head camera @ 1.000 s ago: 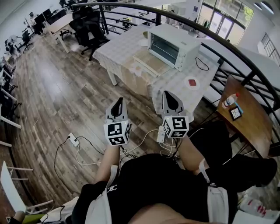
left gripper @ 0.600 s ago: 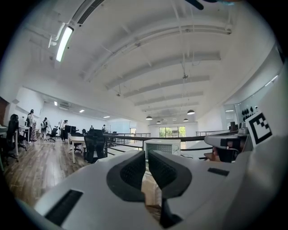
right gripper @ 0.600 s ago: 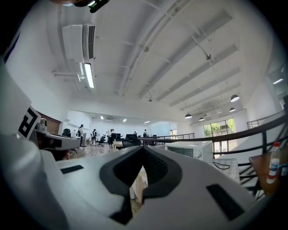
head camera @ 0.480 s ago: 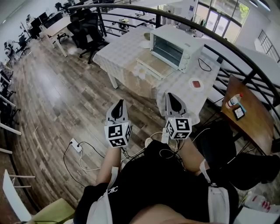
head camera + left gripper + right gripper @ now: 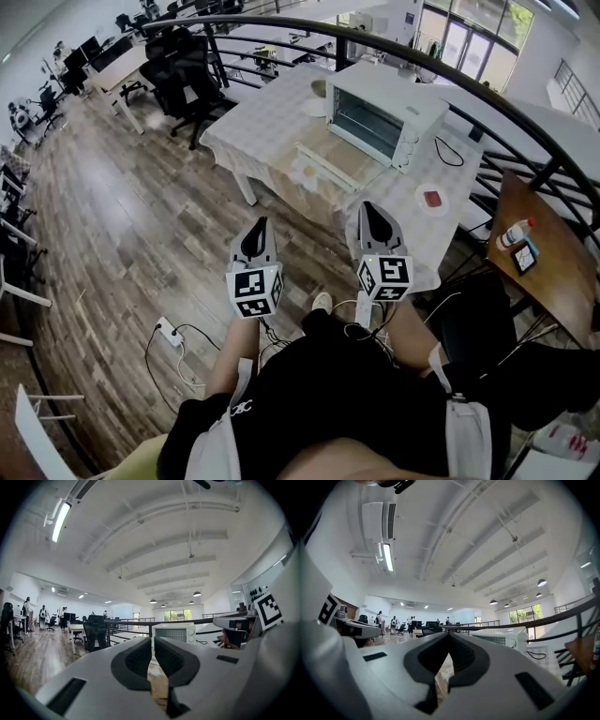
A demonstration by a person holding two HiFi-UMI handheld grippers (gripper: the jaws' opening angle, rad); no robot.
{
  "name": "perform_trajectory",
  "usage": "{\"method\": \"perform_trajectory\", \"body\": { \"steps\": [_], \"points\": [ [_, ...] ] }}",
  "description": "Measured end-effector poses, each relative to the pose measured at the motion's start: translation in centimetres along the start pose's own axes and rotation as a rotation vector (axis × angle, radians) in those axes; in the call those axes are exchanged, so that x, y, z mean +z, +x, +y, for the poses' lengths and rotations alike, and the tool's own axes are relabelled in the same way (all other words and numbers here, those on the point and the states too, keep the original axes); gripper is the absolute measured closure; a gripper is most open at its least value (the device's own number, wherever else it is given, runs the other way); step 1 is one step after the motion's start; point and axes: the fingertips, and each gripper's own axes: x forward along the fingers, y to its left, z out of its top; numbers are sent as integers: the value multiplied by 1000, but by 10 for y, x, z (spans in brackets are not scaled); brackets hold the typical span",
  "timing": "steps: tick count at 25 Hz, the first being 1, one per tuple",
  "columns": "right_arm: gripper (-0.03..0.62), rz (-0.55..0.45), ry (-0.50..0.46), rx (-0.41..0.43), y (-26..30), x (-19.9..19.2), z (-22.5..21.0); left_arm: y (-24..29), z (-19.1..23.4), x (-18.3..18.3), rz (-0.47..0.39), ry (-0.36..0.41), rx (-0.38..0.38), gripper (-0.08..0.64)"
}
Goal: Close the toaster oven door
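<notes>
The white toaster oven stands on a table with a checked cloth, its door folded down flat in front of it. Both grippers are held up in the air short of the table, well away from the oven. My left gripper is shut with nothing in it, and so is my right gripper. The left gripper view shows the oven straight beyond the closed left gripper. In the right gripper view the oven lies to the right of the closed right gripper.
A small plate with something red sits on the table's near right corner. A black curved railing runs behind the table. At the right a wooden side table carries a bottle. Office chairs stand far left; a power strip lies on the floor.
The table and oven have come nearer and lower in the head view as the person moves toward them. Both grippers stay shut and hold their place before the body.
</notes>
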Motion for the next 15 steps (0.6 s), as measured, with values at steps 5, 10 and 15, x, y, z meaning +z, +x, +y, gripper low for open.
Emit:
{"method": "perform_trajectory", "body": {
  "steps": [5,10,15],
  "points": [
    [592,8,6,-17,59,-6,-29,66,10,5,14,19,-23,531],
    [592,-1,2,-22,119,-4,-54,136,21,15,23,31,-40,531],
    [592,7,12,-35,173,-13,-80,200,29,20,35,45,-63,531]
  ]
}}
